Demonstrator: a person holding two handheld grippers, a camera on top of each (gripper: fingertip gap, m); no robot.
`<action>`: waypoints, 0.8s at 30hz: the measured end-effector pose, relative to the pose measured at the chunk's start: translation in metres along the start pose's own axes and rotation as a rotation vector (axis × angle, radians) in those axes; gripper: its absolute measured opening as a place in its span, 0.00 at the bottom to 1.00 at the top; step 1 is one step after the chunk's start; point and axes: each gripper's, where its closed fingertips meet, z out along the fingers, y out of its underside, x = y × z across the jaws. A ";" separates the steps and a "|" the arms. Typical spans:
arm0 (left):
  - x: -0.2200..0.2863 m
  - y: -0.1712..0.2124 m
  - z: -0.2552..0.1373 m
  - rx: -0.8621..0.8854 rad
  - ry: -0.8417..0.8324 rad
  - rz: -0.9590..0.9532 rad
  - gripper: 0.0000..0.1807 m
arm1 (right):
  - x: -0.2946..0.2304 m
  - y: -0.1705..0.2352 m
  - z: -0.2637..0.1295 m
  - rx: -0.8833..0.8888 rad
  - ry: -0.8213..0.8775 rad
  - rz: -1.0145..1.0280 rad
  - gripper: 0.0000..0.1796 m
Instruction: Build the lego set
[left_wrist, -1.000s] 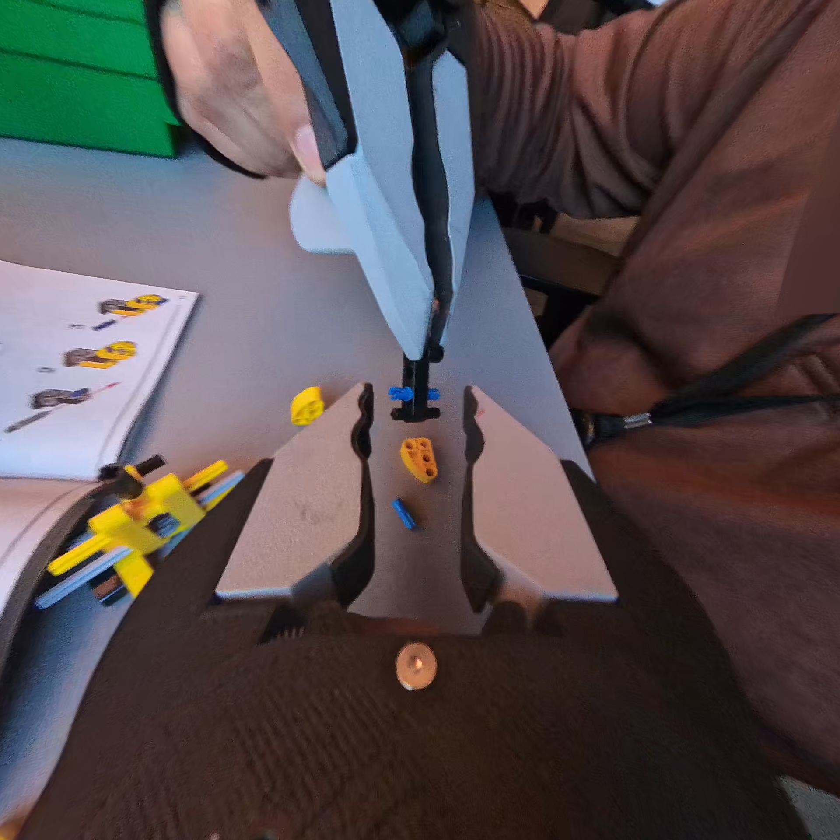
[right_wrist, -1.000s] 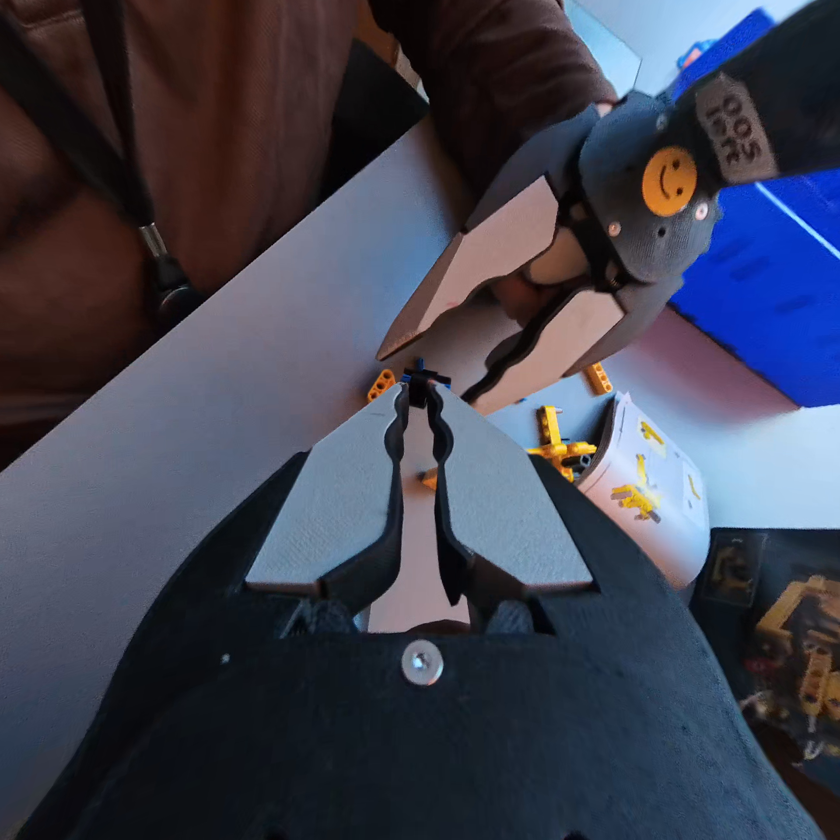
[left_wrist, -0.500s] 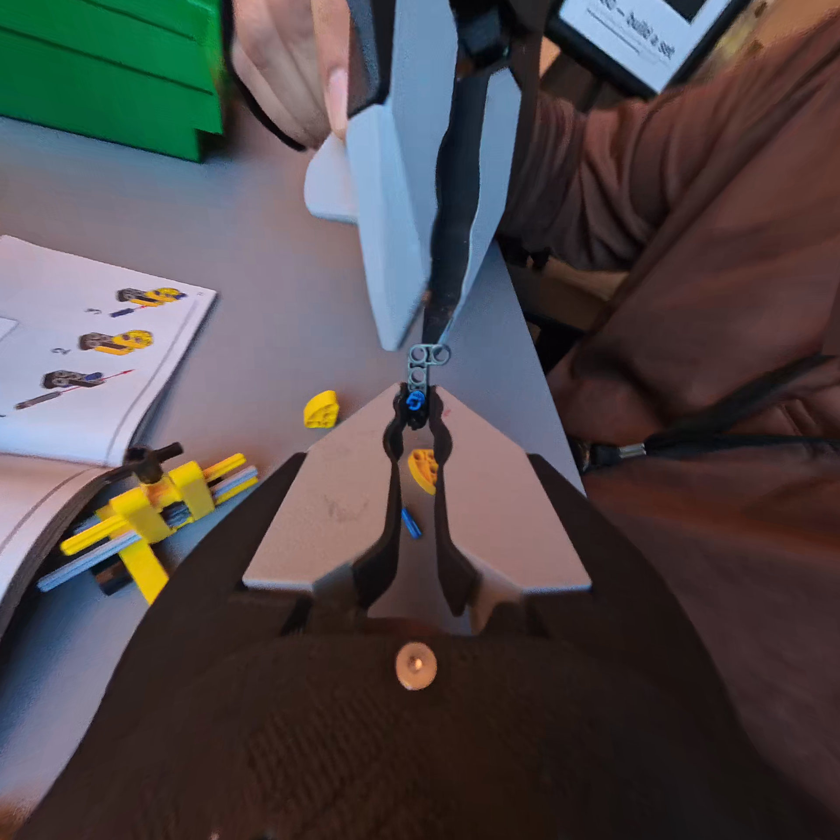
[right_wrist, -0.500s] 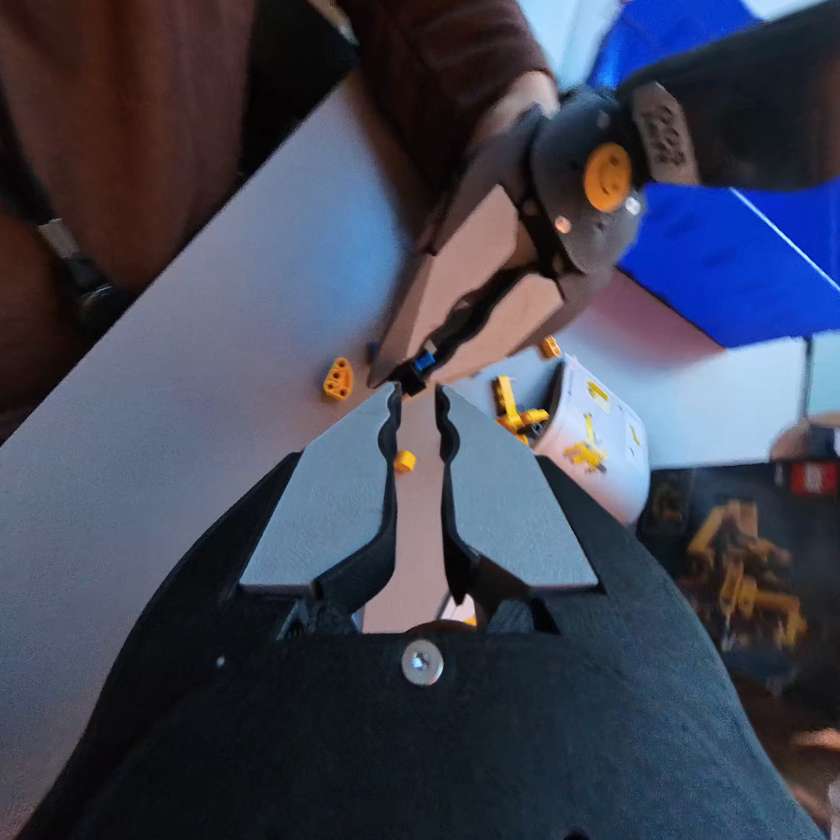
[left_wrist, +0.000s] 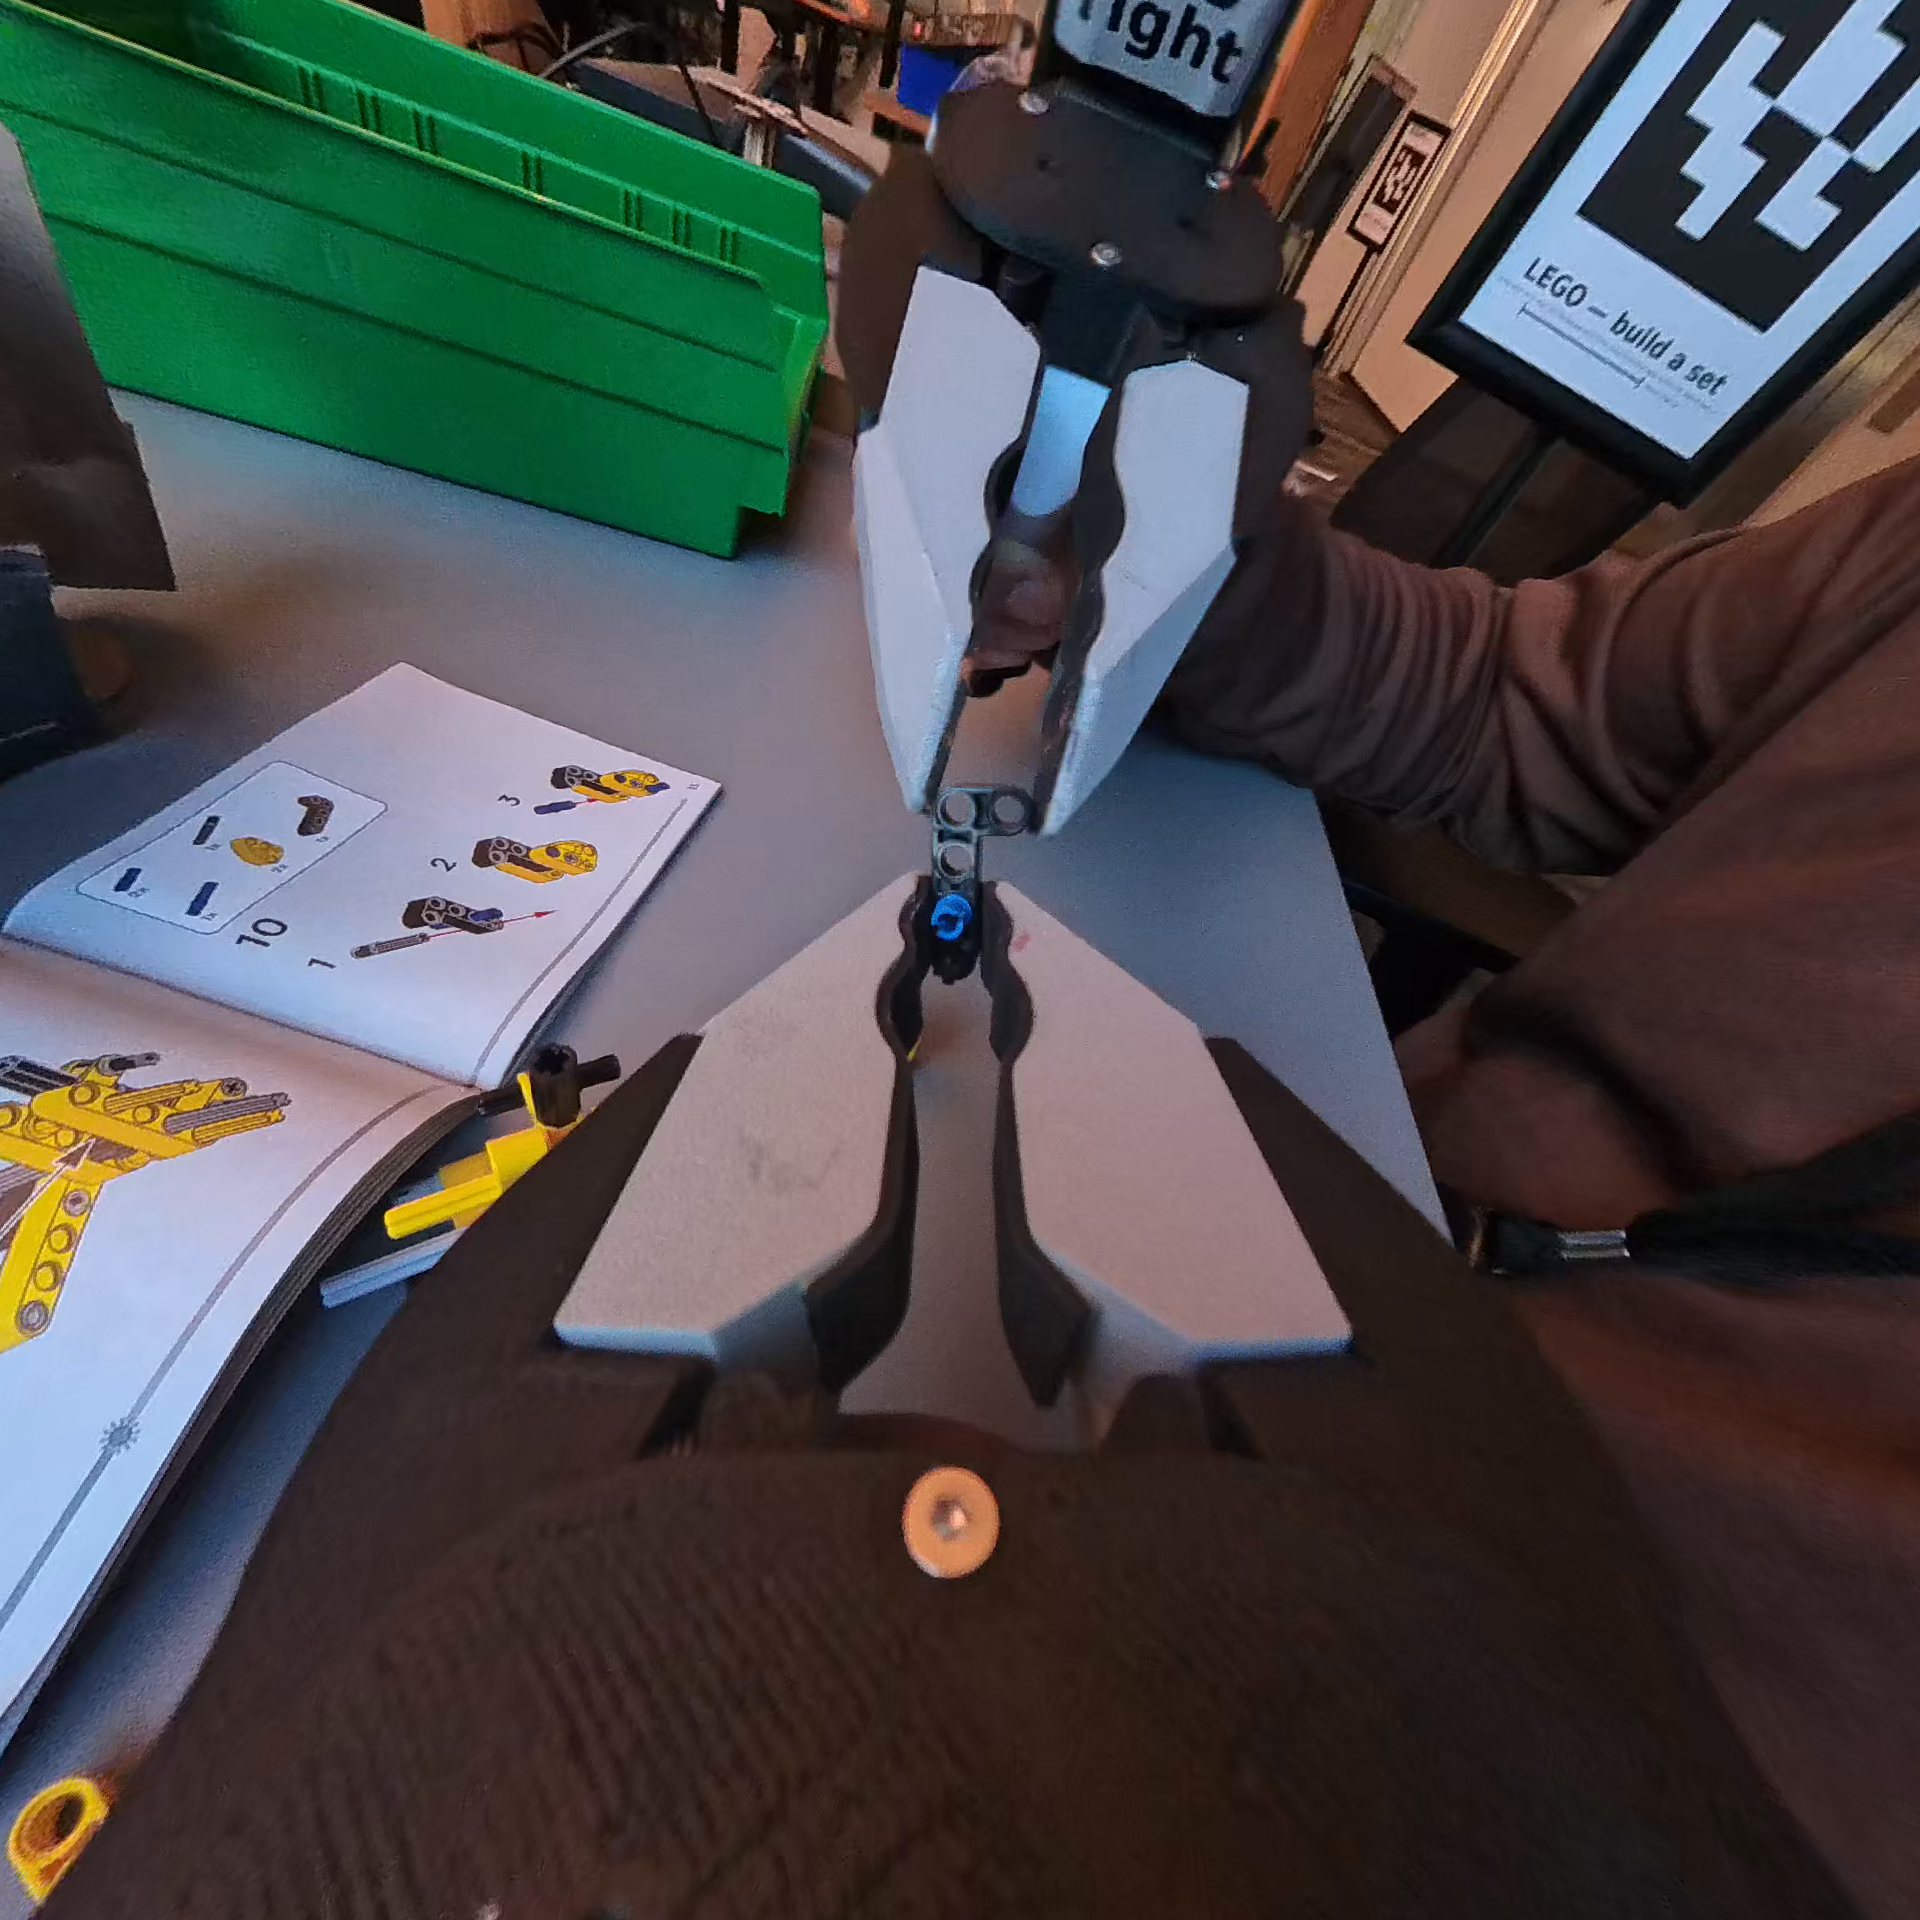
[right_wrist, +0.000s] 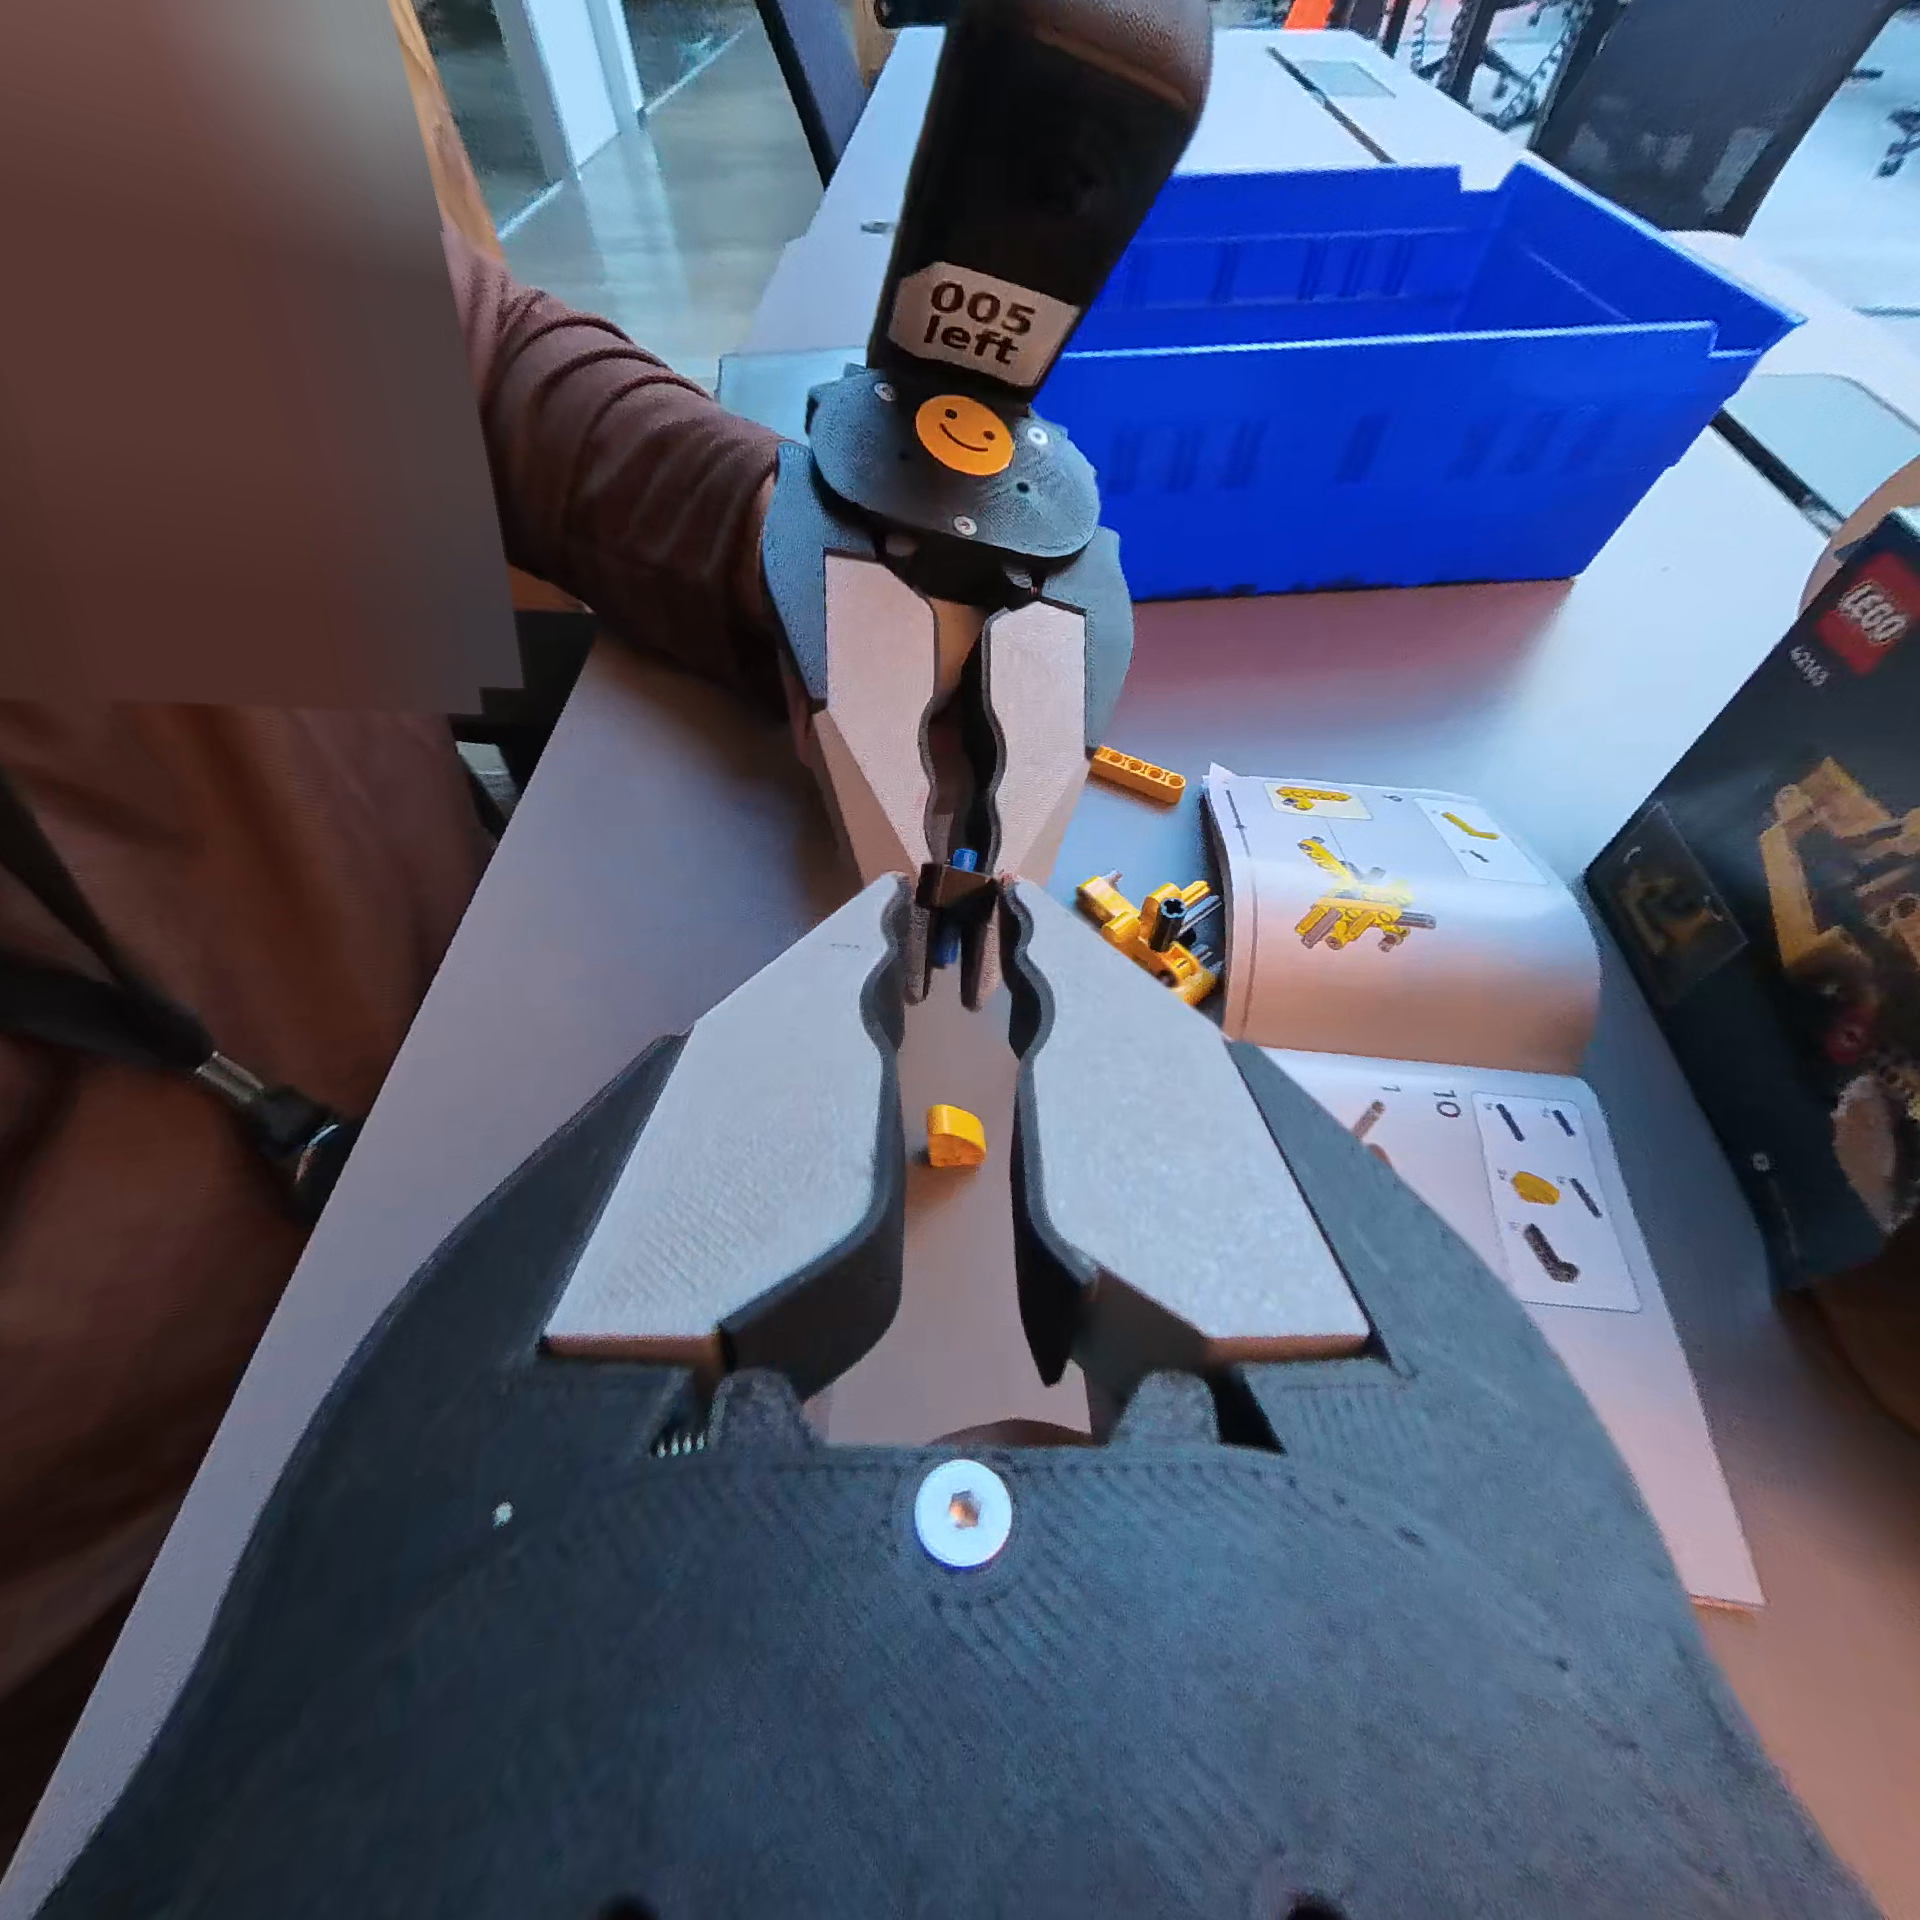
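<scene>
A black L-shaped beam with a blue pin is held in the air between both grippers. My left gripper is shut on its lower end, at the pin. My right gripper comes in from above, and its fingertips press on the two ends of the beam's short arm. In the right wrist view the right gripper clamps the black beam, with the left gripper just behind it. A small yellow piece lies on the table below.
An open instruction booklet and a yellow part-built assembly lie to the left. There is a green bin at the back, a blue bin, the set's box and a yellow beam. The person's body is beside the table edge. Both grippers' tips are close together, under 4 cm apart. From the left gripper's tips to the small yellow piece is close to 6 cm.
My left gripper closed on the beam. My right gripper let go, then took hold of the beam's other end. Both grippers rose and levelled out above the table.
</scene>
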 end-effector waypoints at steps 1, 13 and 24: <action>0.000 0.001 0.001 -0.008 -0.003 0.008 0.02 | -0.001 0.001 0.001 -0.002 -0.013 0.007 0.07; -0.003 0.013 0.000 -0.109 -0.057 0.102 0.13 | 0.000 0.021 0.006 -0.112 -0.018 0.012 0.07; 0.001 0.020 -0.001 -0.144 0.017 0.042 0.14 | -0.006 0.025 0.005 -0.155 -0.007 -0.096 0.07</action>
